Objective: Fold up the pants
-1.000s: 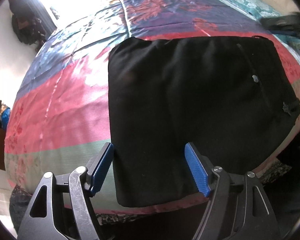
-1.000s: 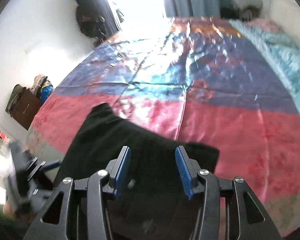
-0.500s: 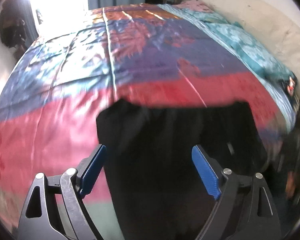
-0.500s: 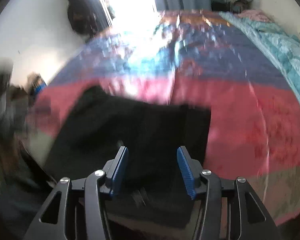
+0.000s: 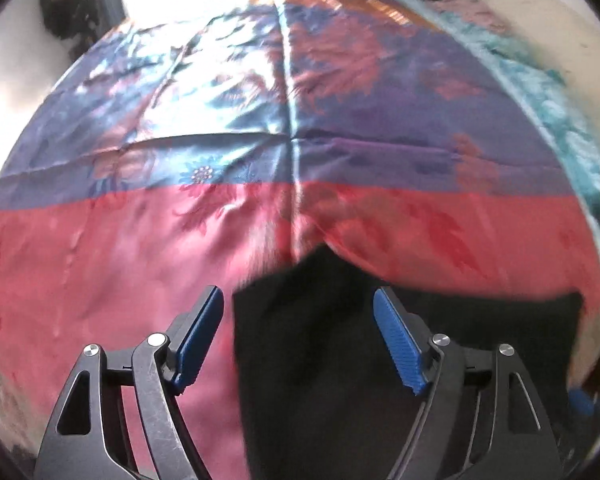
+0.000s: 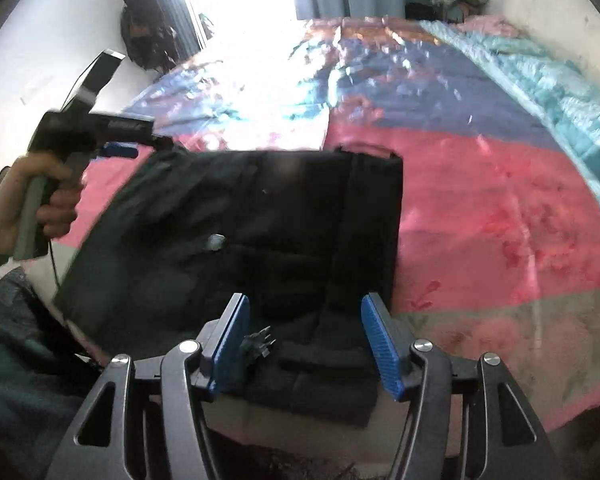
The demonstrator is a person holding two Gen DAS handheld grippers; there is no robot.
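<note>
The black pants [image 6: 260, 224] lie folded into a flat rectangle near the bed's front edge. My right gripper [image 6: 304, 340] is open and empty, low over their near end. In the left wrist view the pants [image 5: 340, 360] fill the lower middle, with their far left corner just ahead of my left gripper [image 5: 298, 332], which is open and empty above them. The left gripper also shows in the right wrist view [image 6: 120, 148], held in a hand at the pants' far left corner.
A satin bedspread [image 5: 260, 160] with pink, purple and blue bands covers the bed. A teal blanket [image 6: 540, 80] lies along its right side. Dark clothes [image 6: 144, 40] hang on the white wall beside a bright window.
My left gripper has moved forward along the pants' left side to their far corner. My right gripper has drawn back toward the bed's front edge, so more of the pants shows. Both stayed open.
</note>
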